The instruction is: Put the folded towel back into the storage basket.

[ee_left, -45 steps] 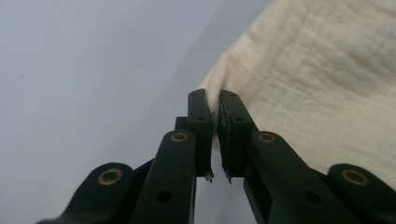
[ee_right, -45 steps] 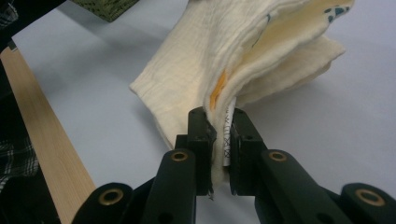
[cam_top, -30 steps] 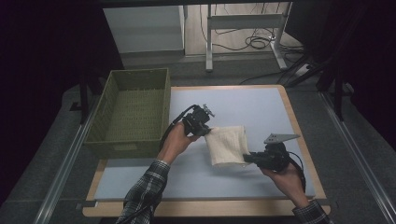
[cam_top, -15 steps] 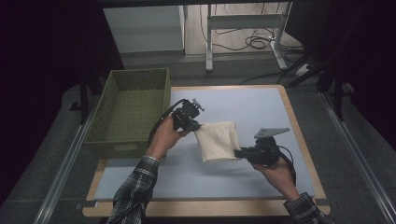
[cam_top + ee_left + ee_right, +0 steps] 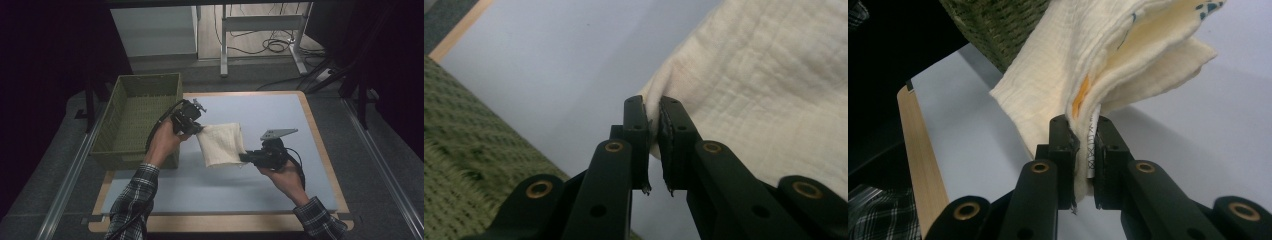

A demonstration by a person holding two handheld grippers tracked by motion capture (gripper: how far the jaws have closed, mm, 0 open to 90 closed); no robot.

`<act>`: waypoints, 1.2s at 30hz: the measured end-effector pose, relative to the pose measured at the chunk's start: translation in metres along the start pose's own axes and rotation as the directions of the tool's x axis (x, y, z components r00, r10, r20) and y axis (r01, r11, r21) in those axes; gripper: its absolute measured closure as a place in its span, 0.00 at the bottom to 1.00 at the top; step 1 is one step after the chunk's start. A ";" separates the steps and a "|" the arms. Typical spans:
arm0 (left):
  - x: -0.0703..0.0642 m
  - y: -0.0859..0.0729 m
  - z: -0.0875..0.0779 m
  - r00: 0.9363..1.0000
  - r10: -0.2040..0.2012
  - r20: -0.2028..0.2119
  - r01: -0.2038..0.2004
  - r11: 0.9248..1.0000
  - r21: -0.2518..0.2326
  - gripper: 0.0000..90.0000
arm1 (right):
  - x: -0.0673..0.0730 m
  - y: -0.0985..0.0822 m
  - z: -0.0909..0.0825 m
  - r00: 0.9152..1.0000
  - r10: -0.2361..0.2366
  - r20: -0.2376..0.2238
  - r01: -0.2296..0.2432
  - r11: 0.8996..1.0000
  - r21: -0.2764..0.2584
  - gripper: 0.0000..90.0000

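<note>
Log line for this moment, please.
left gripper: shut on cloth | right gripper: shut on cloth | cloth: lifted off table | basket: beside

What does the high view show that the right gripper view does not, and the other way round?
The high view gives the whole layout: the left gripper and right gripper each pinch an edge of the cloth, held up beside the green basket, with the floor and cables behind the table. The right gripper view, close up, gives the cloth's folded layers with orange and blue marks inside, and its jaws shut on the edge. Both share the cloth, the basket and the blue tabletop.
</note>
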State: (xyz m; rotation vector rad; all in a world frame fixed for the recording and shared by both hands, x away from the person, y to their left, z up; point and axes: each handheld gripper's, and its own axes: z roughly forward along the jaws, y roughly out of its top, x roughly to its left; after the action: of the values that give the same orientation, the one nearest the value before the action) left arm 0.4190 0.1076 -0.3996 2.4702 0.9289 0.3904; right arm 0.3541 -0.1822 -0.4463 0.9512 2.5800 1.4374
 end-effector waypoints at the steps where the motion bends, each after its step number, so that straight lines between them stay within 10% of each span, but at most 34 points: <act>1: 0.002 0.000 -0.002 1.000 -0.004 -0.004 0.004 1.000 -0.003 0.92 | 0.001 0.002 0.001 1.000 -0.005 0.000 0.005 1.000 0.000 0.90; 36: 0.059 -0.011 -0.057 0.989 -0.077 -0.123 0.075 0.997 -0.015 0.93 | 0.008 0.072 0.042 1.000 -0.012 -0.028 0.010 0.999 -0.038 0.90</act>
State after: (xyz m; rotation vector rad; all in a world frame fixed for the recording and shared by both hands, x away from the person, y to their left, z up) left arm 0.4324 0.1729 -0.3509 2.4156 1.0649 0.5257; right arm 0.3958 -0.1183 -0.4122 0.9169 2.5634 1.5028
